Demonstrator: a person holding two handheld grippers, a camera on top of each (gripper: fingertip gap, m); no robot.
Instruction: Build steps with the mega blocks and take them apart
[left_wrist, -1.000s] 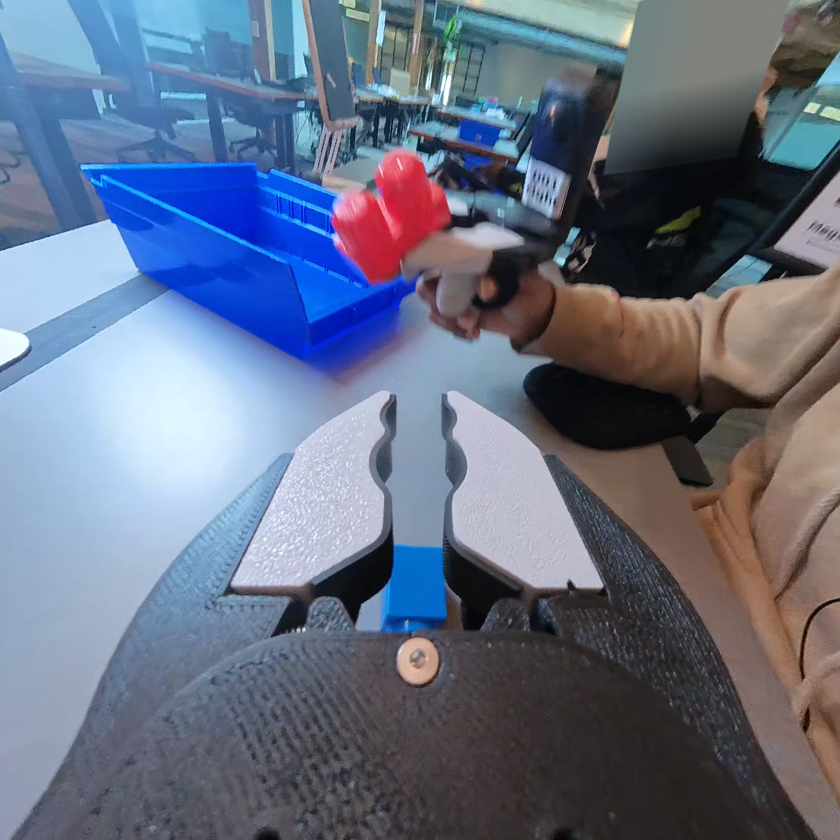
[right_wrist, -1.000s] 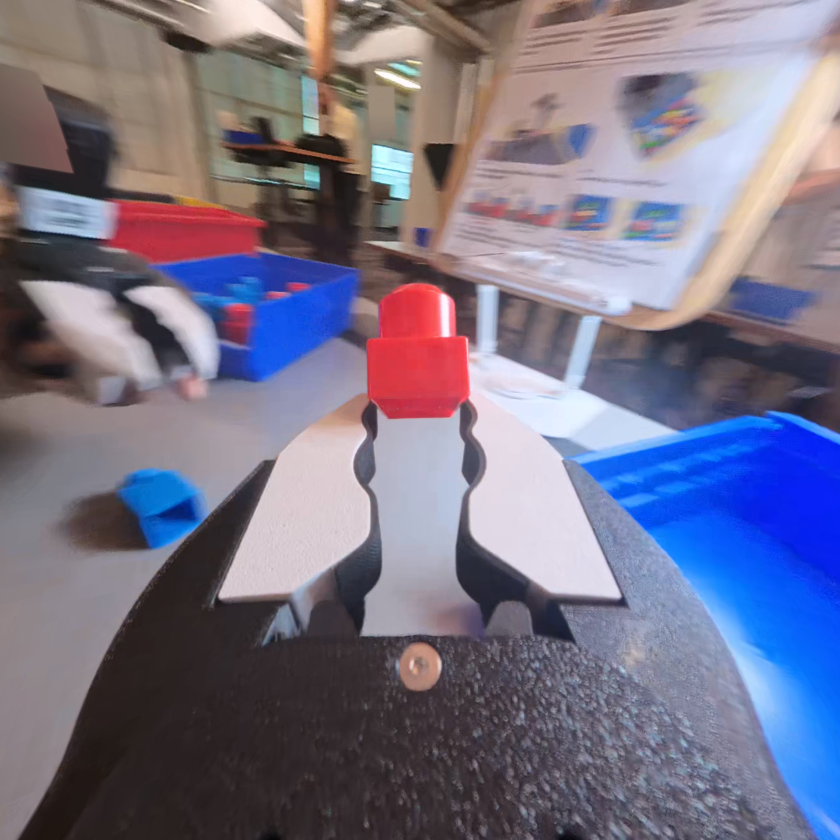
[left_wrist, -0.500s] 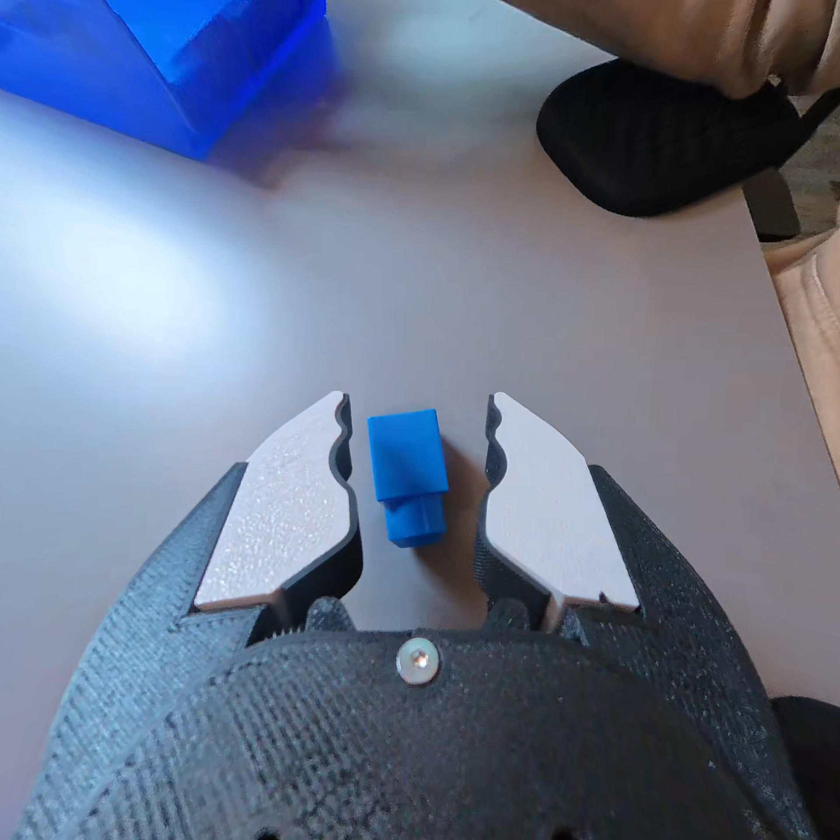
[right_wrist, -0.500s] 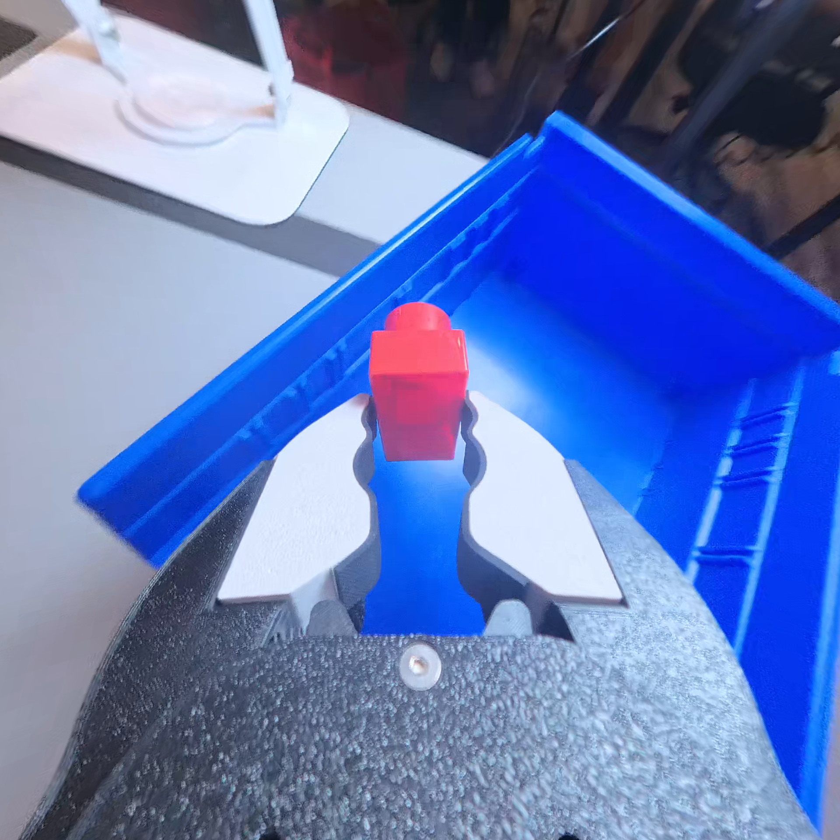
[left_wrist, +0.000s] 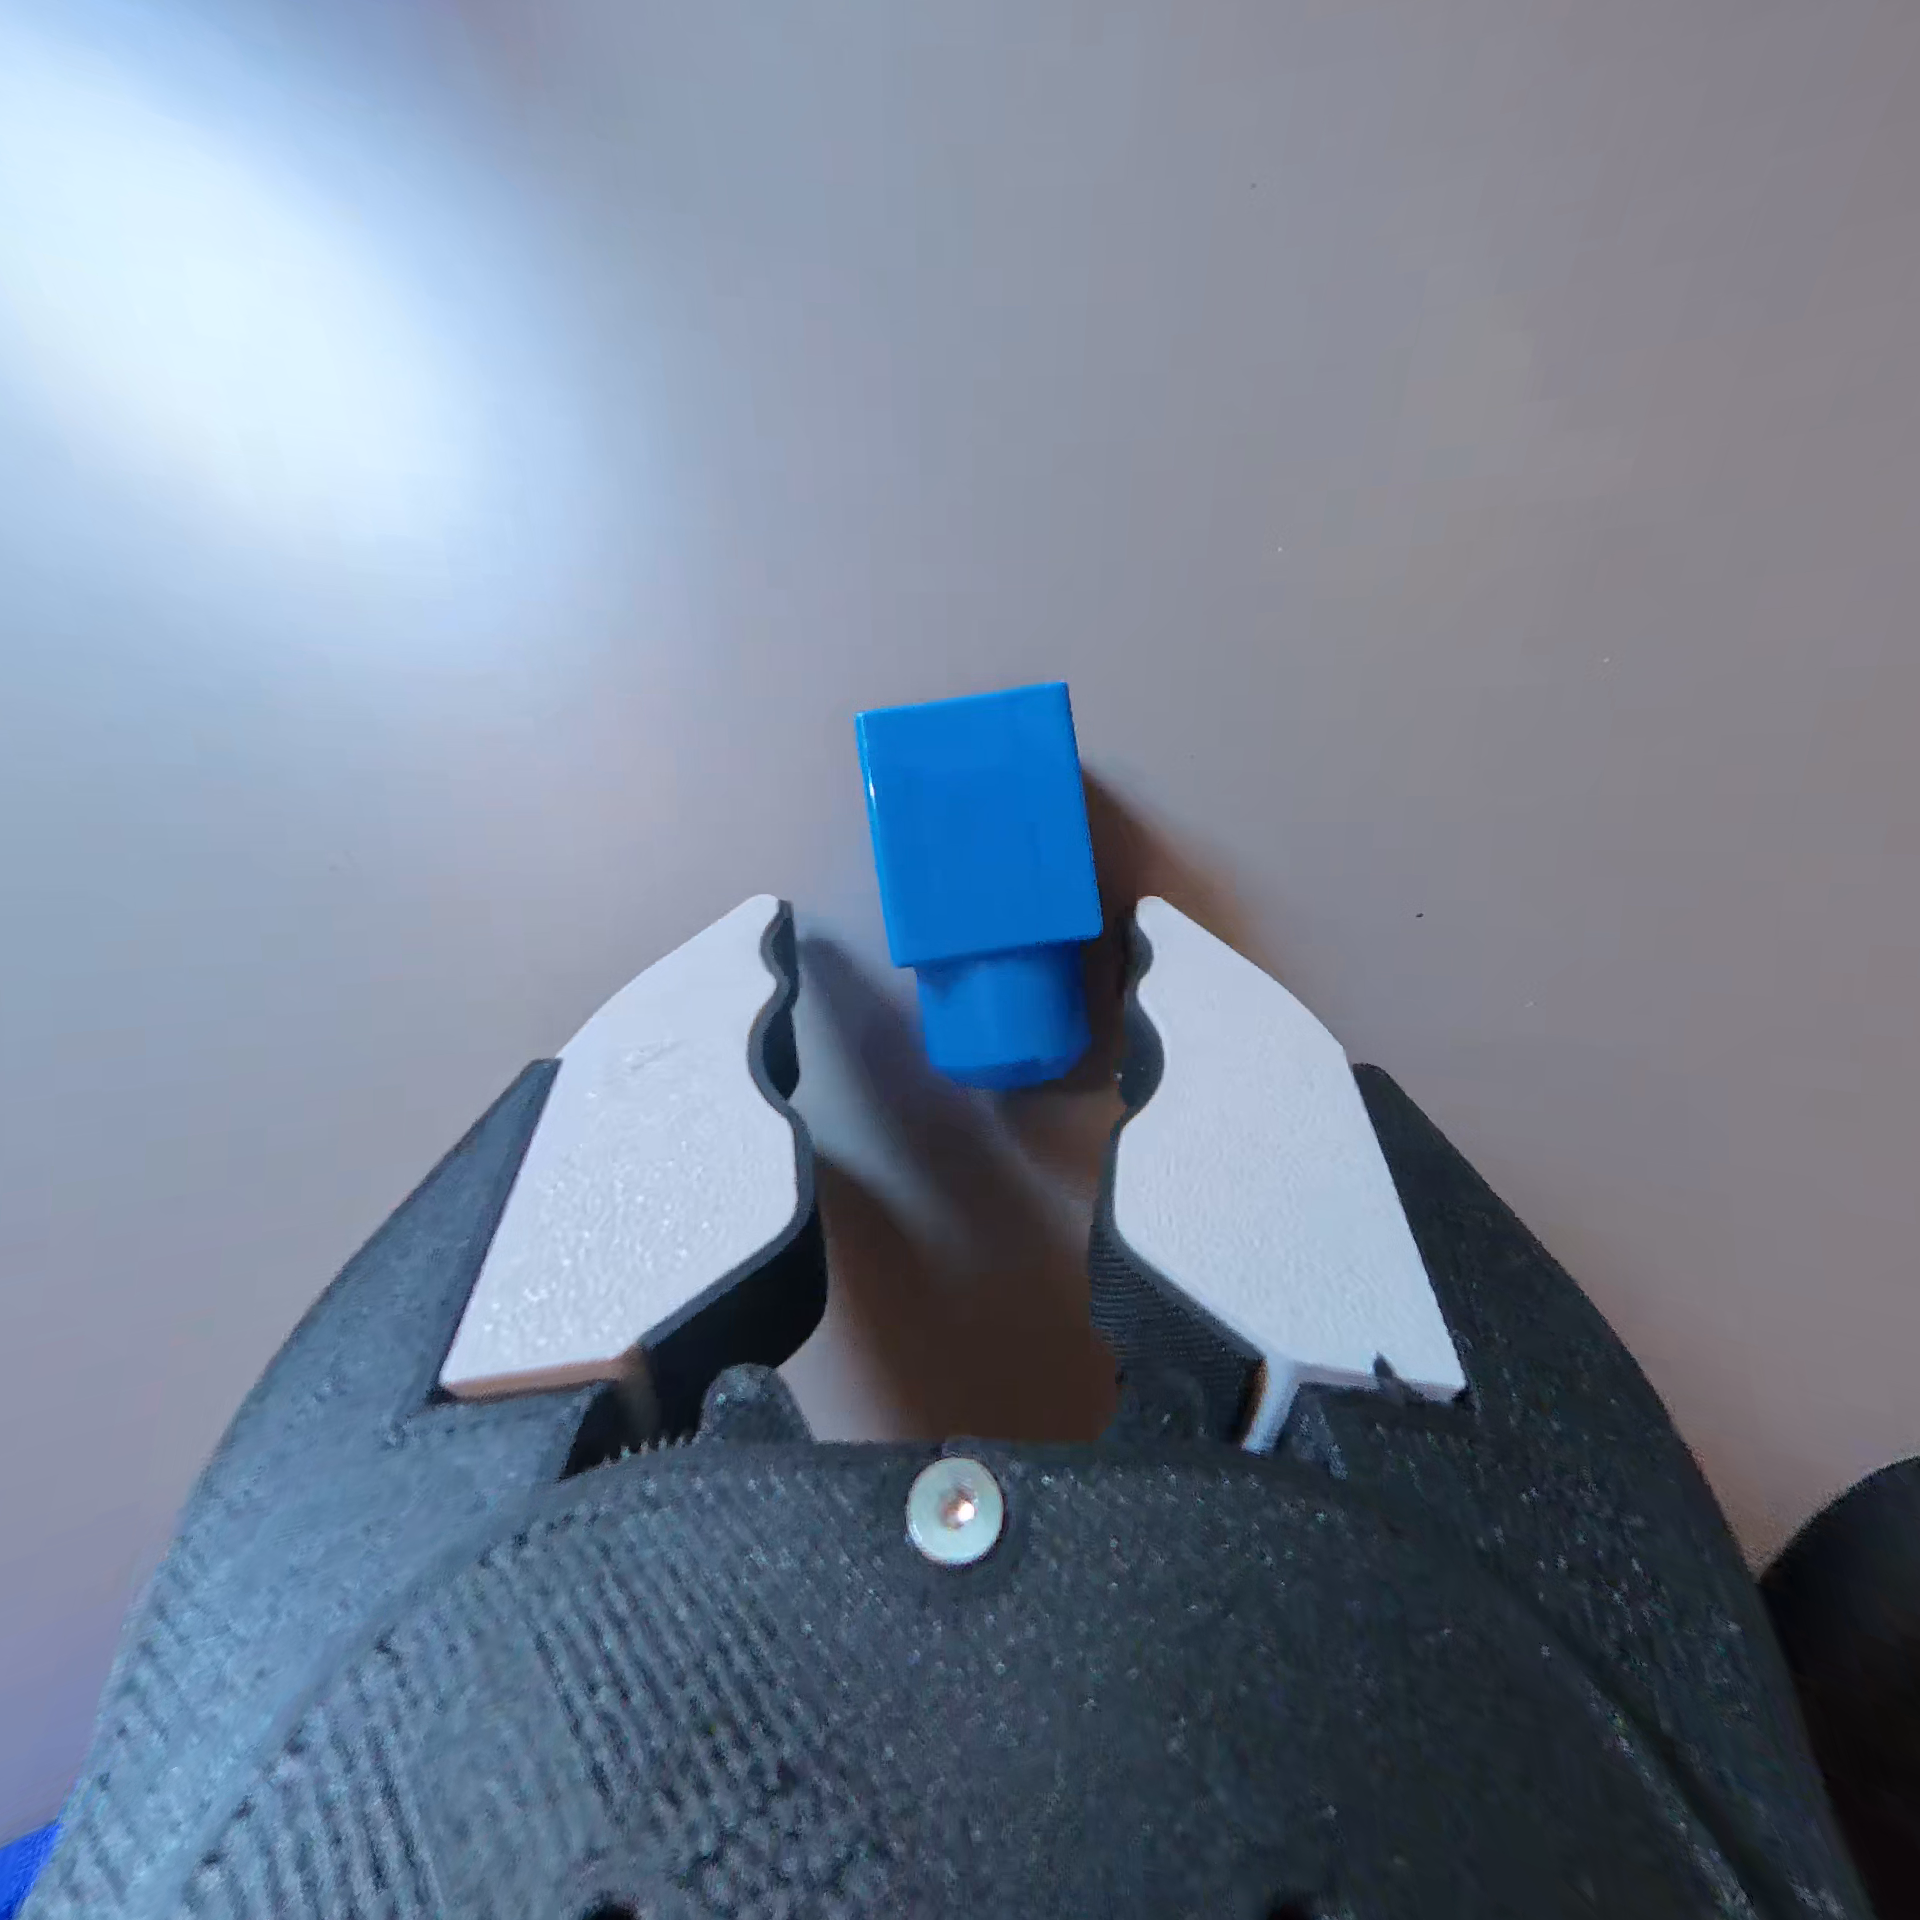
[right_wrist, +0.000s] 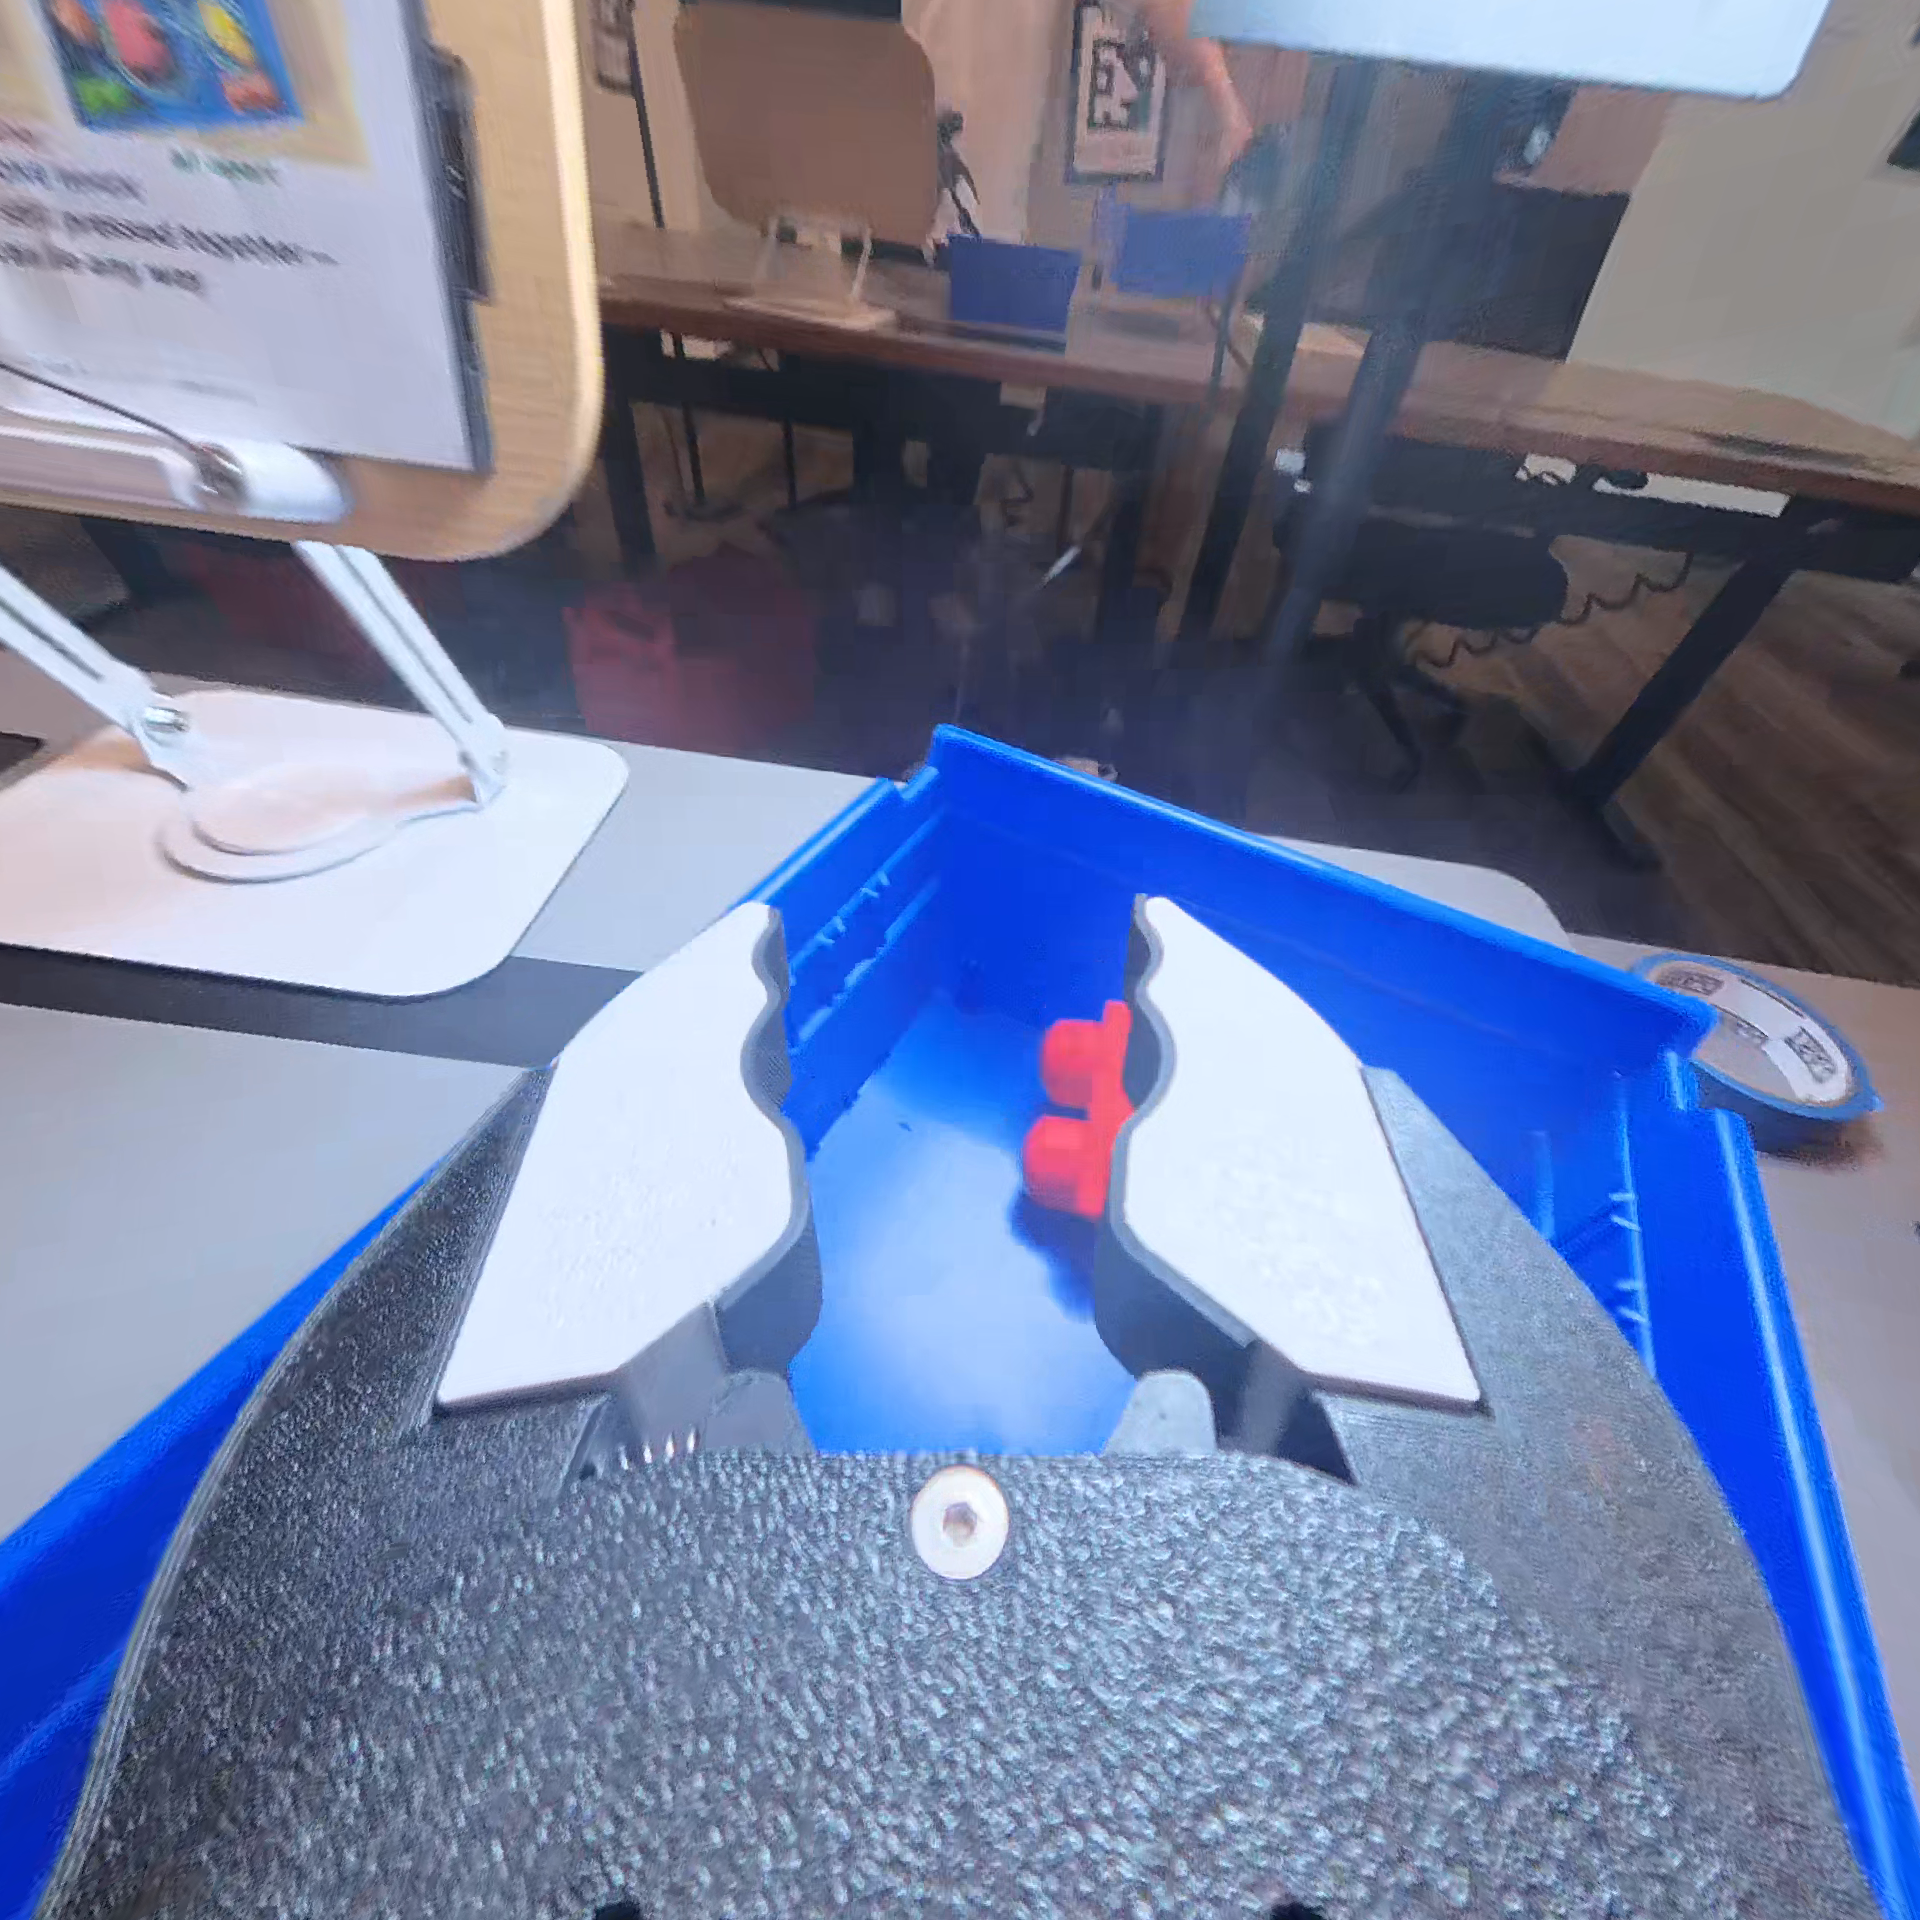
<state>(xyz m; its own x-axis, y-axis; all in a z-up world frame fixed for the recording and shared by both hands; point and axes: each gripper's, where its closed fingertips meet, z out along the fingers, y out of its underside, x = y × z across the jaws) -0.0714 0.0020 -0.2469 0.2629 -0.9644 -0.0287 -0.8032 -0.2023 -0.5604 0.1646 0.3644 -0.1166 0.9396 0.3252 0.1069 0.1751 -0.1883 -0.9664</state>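
Note:
A small blue single-stud block (left_wrist: 982, 862) lies on its side on the grey table (left_wrist: 1351, 416), stud pointing toward me. My left gripper (left_wrist: 961, 920) is open above it, the stud between the fingertips and the body just beyond them. My right gripper (right_wrist: 961, 920) is open and empty over a blue bin (right_wrist: 1351, 935). A red two-stud block (right_wrist: 1075, 1107) lies on the bin floor, partly hidden behind the right finger (right_wrist: 1247, 1143).
A white stand base (right_wrist: 343, 862) with a tilted board sits left of the bin. A roll of blue tape (right_wrist: 1766, 1039) lies to the bin's right. The table's far edge runs just behind the bin. A black object (left_wrist: 1860, 1600) shows at the lower right of the left wrist view. Across from one pair of fingers to the other is roughly 45 cm.
My right gripper opened and let go of the red block, which now lies in the bin. My left gripper opened wider and drew back, so the blue block sits farther out at its fingertips.

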